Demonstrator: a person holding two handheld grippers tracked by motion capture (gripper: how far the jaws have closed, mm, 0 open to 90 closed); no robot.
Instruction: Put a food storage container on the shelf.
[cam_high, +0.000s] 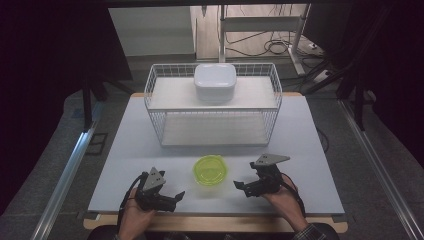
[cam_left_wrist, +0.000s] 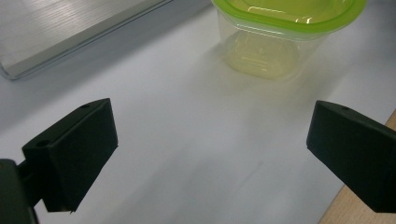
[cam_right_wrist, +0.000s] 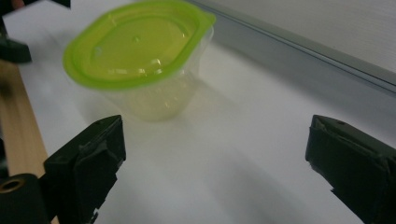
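**Green-lidded tub between two spread claws**

The green-lidded tub (cam_high: 211, 170) stands upright on the white table (cam_high: 310, 130), near the front edge and about midway across, with its lid on and facing up. It is a clear plastic container with a lime-green lid; the lid is a rounded oblong, and in the right gripper view (cam_right_wrist: 140, 51) a small tab shows at one end. Which way its long axis runs across the table is hard to tell from the high view. No label or writing can be read on it, and through the clear wall nothing can be made out inside.

The left claw (cam_high: 176, 196) is to the tub's left and nearer the front edge, with its jaws spread wide and pointing right toward the tub; nothing is between them. In the left gripper view (cam_left_wrist: 210, 154) the tub (cam_left_wrist: 280, 32) lies beyond the jaws, apart from them. The right claw (cam_high: 239, 187) is to the tub's right, pointing left, its jaws also spread wide and holding nothing.

Farther back stands a white wire basket shelf (cam_high: 160, 87). A white lidded container (cam_high: 215, 82) sits on its upper level, closed, so its contents are hidden.
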